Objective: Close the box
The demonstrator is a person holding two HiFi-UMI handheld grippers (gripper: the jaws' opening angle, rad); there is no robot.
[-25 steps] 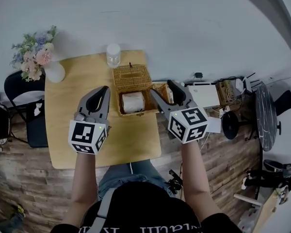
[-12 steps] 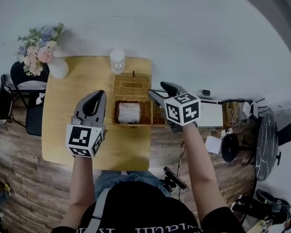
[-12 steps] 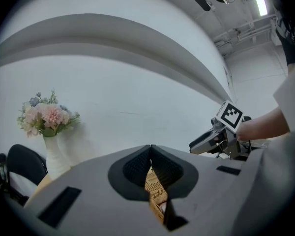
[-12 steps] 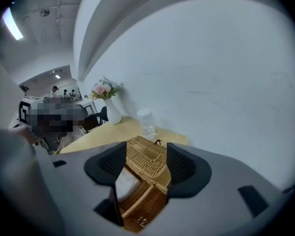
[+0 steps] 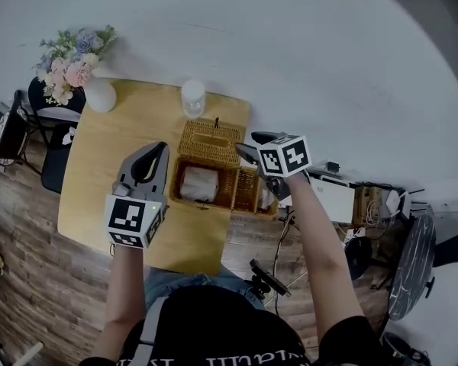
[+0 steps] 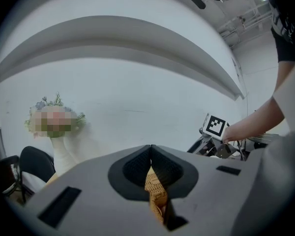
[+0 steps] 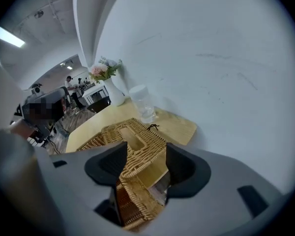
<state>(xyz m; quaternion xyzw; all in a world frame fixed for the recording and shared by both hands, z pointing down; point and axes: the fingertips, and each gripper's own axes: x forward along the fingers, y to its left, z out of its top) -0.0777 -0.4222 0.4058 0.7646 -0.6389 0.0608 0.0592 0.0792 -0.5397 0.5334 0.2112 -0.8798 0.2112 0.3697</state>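
An open wicker box (image 5: 214,191) stands on the wooden table (image 5: 99,174), with a white roll (image 5: 201,183) inside it. Its slotted lid (image 5: 208,141) lies back behind the body. My right gripper (image 5: 246,151) hangs tilted down at the lid's right end. Its jaws have just been closing a little but stand open. In the right gripper view the lid (image 7: 132,139) shows between the jaws of the right gripper (image 7: 142,150), and the pads do not press on it. My left gripper (image 5: 149,158) hovers left of the box, and in the left gripper view the left gripper (image 6: 151,149) is shut on nothing.
A clear glass jar (image 5: 192,96) stands behind the box near the wall. A white vase of flowers (image 5: 80,71) is at the table's far left corner, with a black chair (image 5: 27,132) beside it. A white case and cables (image 5: 337,198) lie on the floor to the right.
My right gripper has dropped and tipped downward, coming in over the right end of the box's lid. The left gripper has shifted only slightly and stays shut.
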